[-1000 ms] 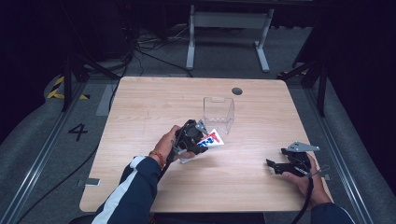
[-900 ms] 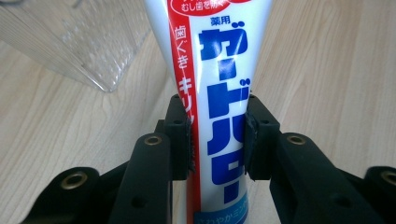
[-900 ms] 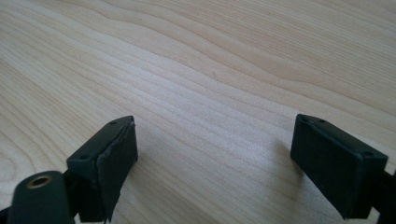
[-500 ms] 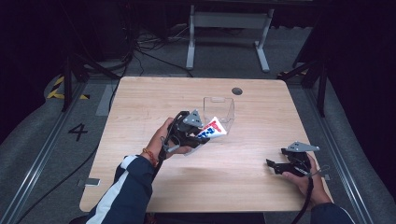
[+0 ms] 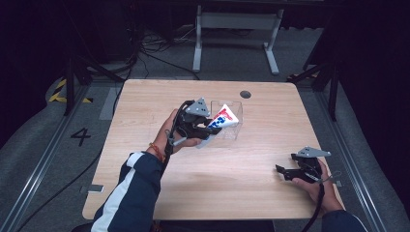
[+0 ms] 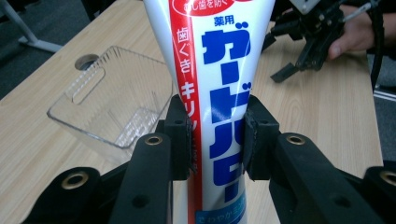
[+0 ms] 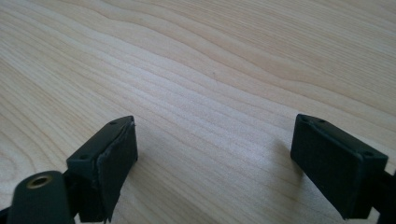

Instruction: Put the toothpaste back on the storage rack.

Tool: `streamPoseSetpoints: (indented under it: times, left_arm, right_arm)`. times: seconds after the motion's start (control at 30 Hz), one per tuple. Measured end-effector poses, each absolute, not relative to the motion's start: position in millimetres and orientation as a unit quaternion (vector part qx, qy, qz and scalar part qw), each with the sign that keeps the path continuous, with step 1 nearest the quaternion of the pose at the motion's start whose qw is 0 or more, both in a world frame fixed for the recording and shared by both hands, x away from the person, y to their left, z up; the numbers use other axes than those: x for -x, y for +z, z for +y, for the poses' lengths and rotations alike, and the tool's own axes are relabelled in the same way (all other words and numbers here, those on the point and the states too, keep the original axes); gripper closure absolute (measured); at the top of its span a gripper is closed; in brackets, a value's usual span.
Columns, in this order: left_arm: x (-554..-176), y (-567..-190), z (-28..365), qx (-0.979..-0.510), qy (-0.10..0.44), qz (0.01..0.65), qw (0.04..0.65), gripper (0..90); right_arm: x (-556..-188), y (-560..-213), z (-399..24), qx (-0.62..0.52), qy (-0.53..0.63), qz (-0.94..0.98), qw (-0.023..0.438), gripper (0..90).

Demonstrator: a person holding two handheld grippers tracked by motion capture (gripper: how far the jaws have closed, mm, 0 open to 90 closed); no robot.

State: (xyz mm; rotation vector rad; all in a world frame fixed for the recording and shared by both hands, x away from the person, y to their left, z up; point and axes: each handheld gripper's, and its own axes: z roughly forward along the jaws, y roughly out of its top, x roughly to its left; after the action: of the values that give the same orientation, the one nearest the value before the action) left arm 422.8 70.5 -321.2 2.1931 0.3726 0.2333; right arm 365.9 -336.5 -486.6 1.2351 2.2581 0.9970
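My right gripper (image 5: 286, 170) rested near the bench's (image 5: 145, 104) front edge, jaws wide apart on nothing, just as a second before. My left gripper (image 5: 202, 126) had lifted the toothpaste tube (image 6: 219, 93), pinched tight between its pads, from bench level up over the clear bin (image 5: 232, 126). I judged the pick done and the drop into the bin next.

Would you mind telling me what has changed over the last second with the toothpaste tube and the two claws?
The left claw, shut on the toothpaste tube all along, has lifted it off the table and carried it up toward the clear plastic bin; the tube's wide end now hangs over the bin's rim. The right claw has stayed open and low over the table near the right edge. The bin has not moved.
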Motion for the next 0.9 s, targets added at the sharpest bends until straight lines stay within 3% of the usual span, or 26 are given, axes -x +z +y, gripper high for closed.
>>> streamPoseSetpoints:
  times: [0.9]
  left_arm:
    - [-474, -312, 38, -0.844, 0.122, 0.167, 0.494, 68.8]
  right_arm:
    - [-366, -487, -337, -0.438, 0.355, 0.804, 0.189, 14.9]
